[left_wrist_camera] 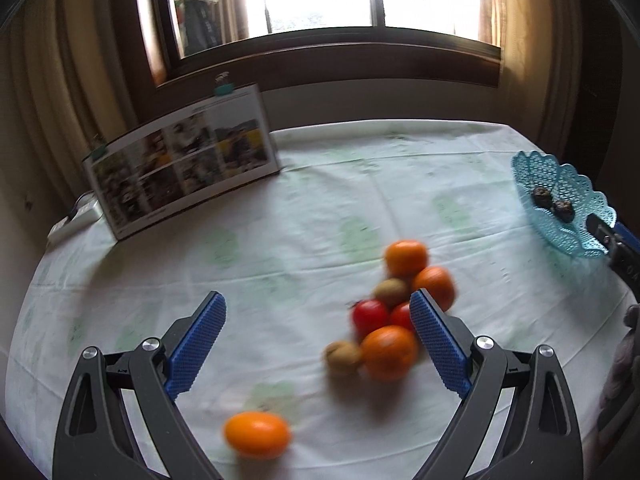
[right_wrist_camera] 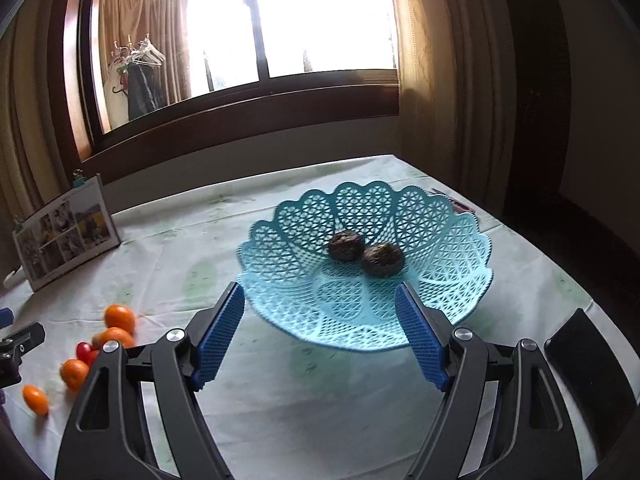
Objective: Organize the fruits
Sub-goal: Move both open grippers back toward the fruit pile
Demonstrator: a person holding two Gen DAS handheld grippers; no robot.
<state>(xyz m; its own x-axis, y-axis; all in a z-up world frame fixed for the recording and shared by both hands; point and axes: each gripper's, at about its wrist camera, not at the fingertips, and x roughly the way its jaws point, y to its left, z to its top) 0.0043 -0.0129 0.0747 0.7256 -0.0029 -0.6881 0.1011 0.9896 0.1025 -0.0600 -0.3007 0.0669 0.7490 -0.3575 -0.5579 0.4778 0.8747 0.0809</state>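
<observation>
A pile of fruit lies on the white tablecloth: oranges (left_wrist_camera: 389, 353), red tomatoes (left_wrist_camera: 370, 316) and brownish kiwis (left_wrist_camera: 343, 358). One orange (left_wrist_camera: 257, 434) lies apart, nearer to me. My left gripper (left_wrist_camera: 318, 312) is open and empty above the pile. A light blue lattice basket (right_wrist_camera: 362, 308) holds two dark fruits (right_wrist_camera: 382, 260); it also shows at the far right of the left wrist view (left_wrist_camera: 568, 236). My right gripper (right_wrist_camera: 320, 304) is open and empty at the basket's near rim. The fruit pile (right_wrist_camera: 116, 338) lies to its left.
A standing photo board (left_wrist_camera: 180, 160) is at the table's back left, with a white object (left_wrist_camera: 76, 216) beside it. A window and curtains lie behind the table. A dark chair back (right_wrist_camera: 592, 380) stands at the right edge.
</observation>
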